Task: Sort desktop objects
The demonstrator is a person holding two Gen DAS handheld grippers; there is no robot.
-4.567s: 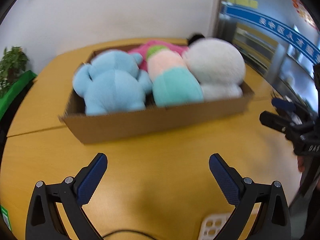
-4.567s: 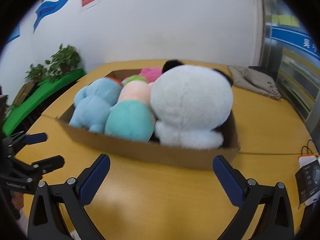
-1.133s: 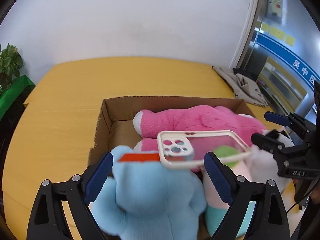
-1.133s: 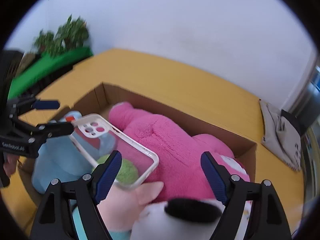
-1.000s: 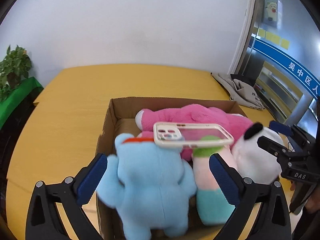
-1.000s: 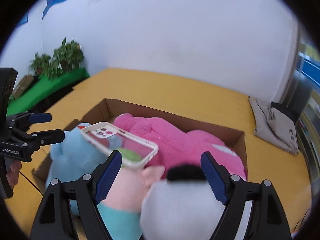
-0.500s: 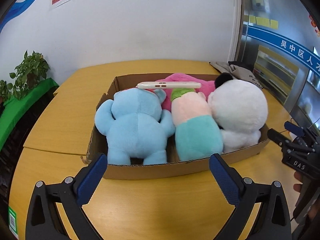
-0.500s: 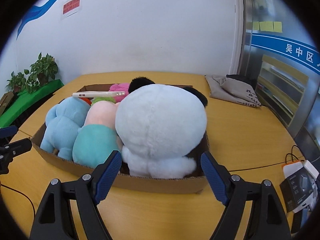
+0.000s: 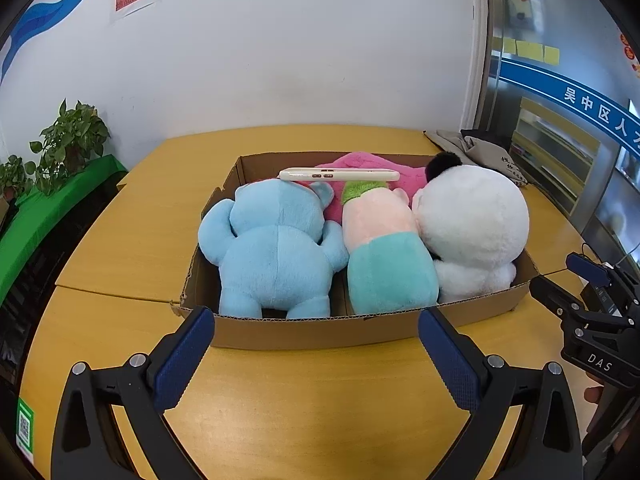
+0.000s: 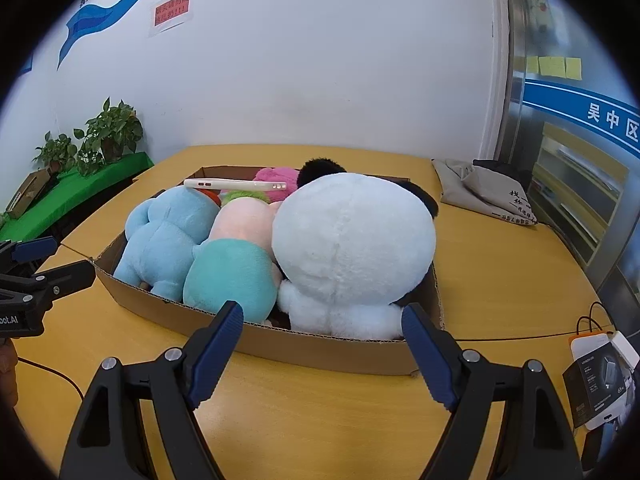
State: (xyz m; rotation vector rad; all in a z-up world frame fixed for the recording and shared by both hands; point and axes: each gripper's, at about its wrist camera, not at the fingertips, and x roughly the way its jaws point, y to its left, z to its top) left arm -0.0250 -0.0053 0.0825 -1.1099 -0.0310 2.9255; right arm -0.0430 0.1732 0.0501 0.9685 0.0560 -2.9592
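While both the left gripper (image 9: 316, 354) and right gripper (image 10: 322, 350) stood open and empty before the cardboard box (image 9: 320, 332), a white phone case (image 9: 340, 175) lay crosswise atop the plush toys (image 9: 276, 240) toward the box's far side, slightly nearer the left gripper.

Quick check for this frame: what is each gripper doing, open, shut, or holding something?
Left gripper: open, holding nothing, just short of the cardboard box.
Right gripper: open, holding nothing, at the box's near wall.

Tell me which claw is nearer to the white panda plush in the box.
Right. The right claw is directly in front of the white panda plush, by the box's near wall. The left claw faces the blue plush, further away.
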